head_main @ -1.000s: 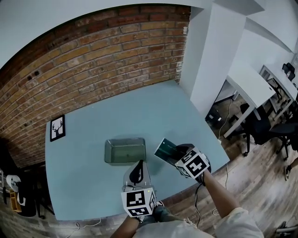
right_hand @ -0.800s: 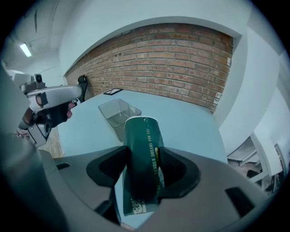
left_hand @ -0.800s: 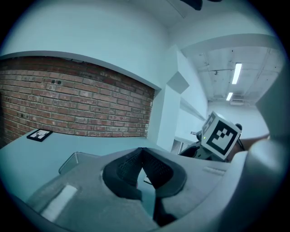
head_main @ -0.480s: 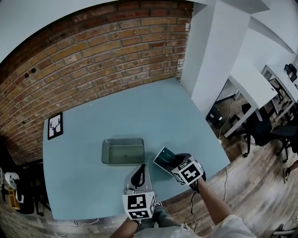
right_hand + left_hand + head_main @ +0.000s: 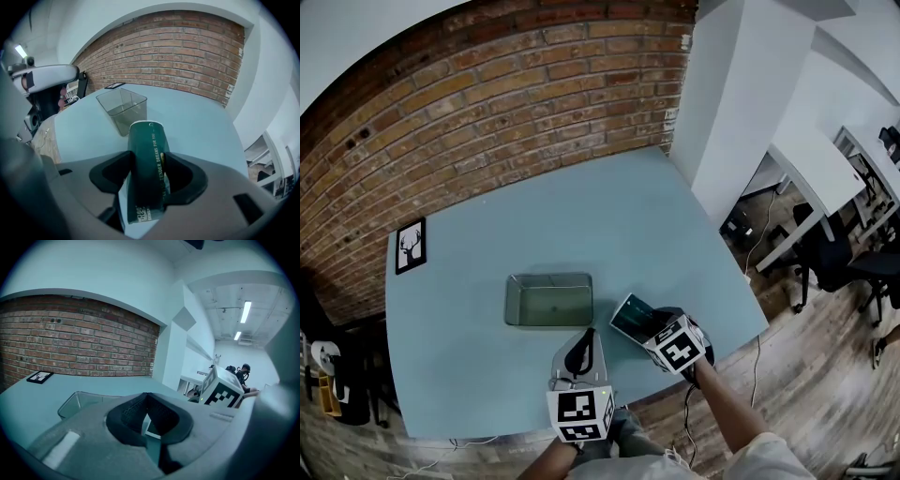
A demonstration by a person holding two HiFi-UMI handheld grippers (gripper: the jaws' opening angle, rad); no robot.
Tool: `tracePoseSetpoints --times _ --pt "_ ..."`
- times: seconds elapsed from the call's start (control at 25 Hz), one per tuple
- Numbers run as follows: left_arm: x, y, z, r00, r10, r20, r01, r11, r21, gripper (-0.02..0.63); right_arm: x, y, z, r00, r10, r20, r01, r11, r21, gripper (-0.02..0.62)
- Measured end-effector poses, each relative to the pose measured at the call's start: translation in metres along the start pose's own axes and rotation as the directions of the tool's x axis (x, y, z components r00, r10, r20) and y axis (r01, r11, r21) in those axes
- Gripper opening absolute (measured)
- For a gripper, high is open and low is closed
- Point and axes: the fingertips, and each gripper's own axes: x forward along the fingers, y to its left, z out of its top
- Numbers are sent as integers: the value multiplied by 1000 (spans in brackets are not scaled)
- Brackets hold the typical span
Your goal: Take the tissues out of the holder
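One tissue pack (image 5: 145,145), long axis along right claw (image 5: 149,166).

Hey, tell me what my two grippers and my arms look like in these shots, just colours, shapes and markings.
The left gripper and the right gripper both have grey plastic bodies and black padded jaws with a notched inner face. Each carries a white cube printed with black square markers. The forearms are bare, and a light-coloured sleeve shows on the right arm.
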Motion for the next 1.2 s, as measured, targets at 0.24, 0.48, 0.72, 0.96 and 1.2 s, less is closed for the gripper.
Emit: tracePoseSetpoints --times 0.24,0.48,0.72,0.96,1.2 --pt "3 1 0 1000 2 -4 -2 1000 -4 -15 1 0 2 1000 11 0 -11 1000 10 238" --pt "5 2 -6 1000 5 -12 -6 1000 -11 -15 4 2 1 1000 28 13 -28 999 40 239" --pt "6 1 -7 1000 11 -18 -11 1000 -16 -15 4 3 2 999 34 26 -35 998 50 246" --pt "4 1 -7 1000 17 -19 -18 1000 -19 -15 2 3 4 999 34 38 -37 998 60 253" --pt "2 3 -8 1000 24 -17 -25 999 -21 -15 -1 4 7 998 38 54 -43 996 83 253"
